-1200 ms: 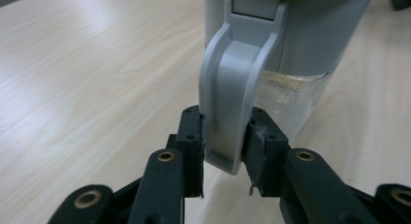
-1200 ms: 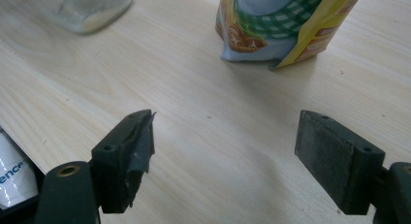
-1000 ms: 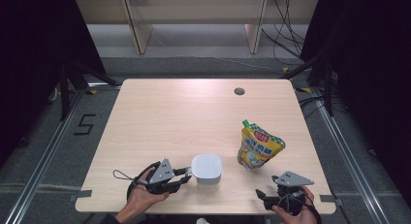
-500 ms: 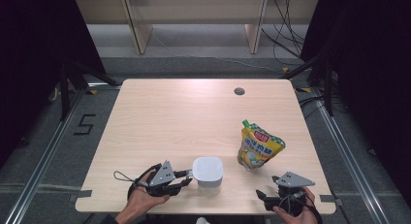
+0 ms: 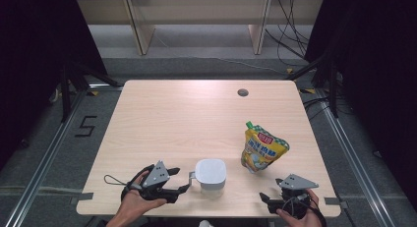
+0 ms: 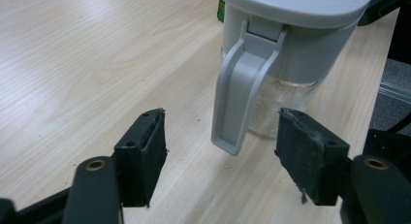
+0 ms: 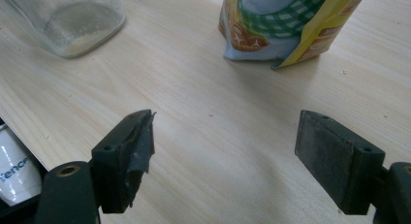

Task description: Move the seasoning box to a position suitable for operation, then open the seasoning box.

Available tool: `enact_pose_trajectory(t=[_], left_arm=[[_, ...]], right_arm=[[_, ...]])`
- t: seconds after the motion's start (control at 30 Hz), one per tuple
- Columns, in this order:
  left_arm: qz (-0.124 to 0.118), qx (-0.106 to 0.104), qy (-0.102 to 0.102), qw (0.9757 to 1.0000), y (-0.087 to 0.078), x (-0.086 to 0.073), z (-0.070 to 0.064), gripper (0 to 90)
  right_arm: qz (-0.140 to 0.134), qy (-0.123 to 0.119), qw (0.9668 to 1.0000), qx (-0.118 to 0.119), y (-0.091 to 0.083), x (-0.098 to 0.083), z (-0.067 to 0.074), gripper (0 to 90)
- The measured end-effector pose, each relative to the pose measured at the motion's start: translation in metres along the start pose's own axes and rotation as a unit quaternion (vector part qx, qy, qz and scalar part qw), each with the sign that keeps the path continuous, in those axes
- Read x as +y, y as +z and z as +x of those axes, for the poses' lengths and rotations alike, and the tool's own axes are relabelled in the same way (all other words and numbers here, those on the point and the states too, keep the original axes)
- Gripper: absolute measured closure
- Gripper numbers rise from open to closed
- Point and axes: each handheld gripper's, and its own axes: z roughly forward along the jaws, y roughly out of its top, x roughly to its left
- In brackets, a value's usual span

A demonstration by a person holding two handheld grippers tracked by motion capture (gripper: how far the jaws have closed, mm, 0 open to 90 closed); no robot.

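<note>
Jug (image 5: 211, 173): near the front edge of the table (image 5: 187, 119), handle (image 6: 236, 95) toward the left gripper (image 6: 220, 153).
Left gripper: jaws just opened wide, handle between them, untouched.
Right gripper (image 7: 225, 151): jaws wide apart, holding nothing, near the pouch (image 5: 261, 148).

A: Item one, position?

B: Lidded jug (image 5: 211, 173) stands on the table (image 5: 187, 119) near its front edge, about midway along. Its handle (image 6: 240, 95) points left, toward the left gripper (image 5: 181, 182), and sits between that gripper's jaws, touching neither.

A: Item two?

B: Pouch (image 5: 260, 148), upright on the table, right of the jug and slightly behind it, apart from it.

A: Right gripper (image 5: 265, 201)?

B: At the front right corner, before the pouch and well apart from it.
</note>
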Motion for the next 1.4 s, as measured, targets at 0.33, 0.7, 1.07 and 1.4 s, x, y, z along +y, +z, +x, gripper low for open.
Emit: enact_pose_trajectory(t=[0.33,0.7,1.07,1.4], left_arm=[[-0.013,-0.018,-0.027,0.9994,-0.014,0.016,-0.007,29.7],[-0.043,-0.023,-0.003,0.9988,-0.026,0.027,-0.015,77.5],[-0.049,-0.038,-0.006,0.9980,-0.016,0.049,-0.015,88.6],[-0.044,-0.043,0.003,0.9981,0.000,0.065,-0.016,88.5]], right_arm=[[0.000,-0.001,1.0000,-0.001,0.000,-0.001,0.000,22.8],[0.001,0.001,1.0000,0.009,0.000,0.000,0.006,19.6],[-0.007,-0.028,0.9990,0.033,0.004,0.003,0.010,17.8],[-0.007,-0.037,0.9981,0.049,0.007,0.005,0.011,20.6]])
